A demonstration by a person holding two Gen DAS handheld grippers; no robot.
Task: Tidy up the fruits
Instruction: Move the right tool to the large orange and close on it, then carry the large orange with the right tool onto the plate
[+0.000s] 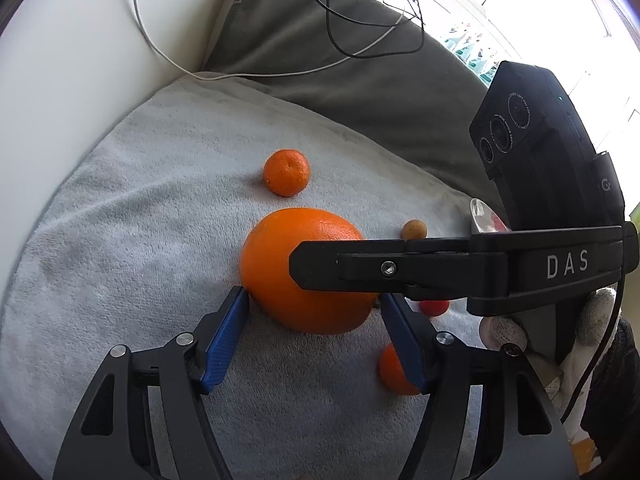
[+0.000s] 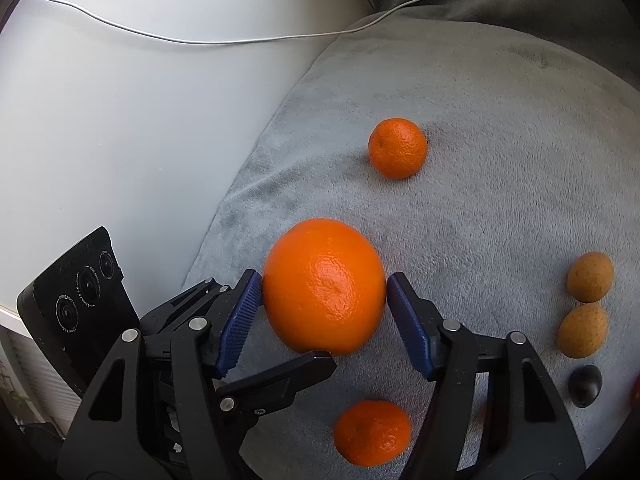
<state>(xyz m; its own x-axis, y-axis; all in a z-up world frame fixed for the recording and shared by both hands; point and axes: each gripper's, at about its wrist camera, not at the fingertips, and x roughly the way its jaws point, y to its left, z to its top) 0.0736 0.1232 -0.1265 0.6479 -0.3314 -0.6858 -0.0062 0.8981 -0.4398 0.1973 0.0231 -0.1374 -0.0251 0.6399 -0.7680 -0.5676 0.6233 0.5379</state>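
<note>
Fruits lie scattered on a pale grey towel (image 2: 500, 100), and the biggest of them, a large orange (image 2: 324, 286), sits between the blue pads of both tools at once. The right gripper (image 2: 324, 286) has its fingers spread around the orange; the left pad (image 2: 240, 320) touches the peel or almost touches it, and the right pad stands just beside it. The left gripper (image 1: 312, 300) comes from another direction, and its fingers are also spread, one on each side of the same orange (image 1: 276, 264). I cannot tell if either tool already presses the fruit; in my judgement the orange rests on the towel and nobody carries it yet.

Further out, one mandarin (image 2: 397, 148) lies beyond the orange and a second mandarin (image 2: 372, 432) lies near the tools. At the right side two small brown fruits (image 2: 590, 276) touch each other, and a dark oval fruit (image 2: 585, 385) is just under them. A small red fruit (image 1: 434, 307) shows partly behind the left tool.

About progress: the brown pair and the dark one make a kind of line, so perhaps some sorting is done, but the citrus pieces are well apart and I think most of the work remains.

About containers: only a clear glass rim (image 1: 480, 216) is visible behind the right tool, maybe a bowl. Something reddish shows in it, but I cannot tell what.
</note>
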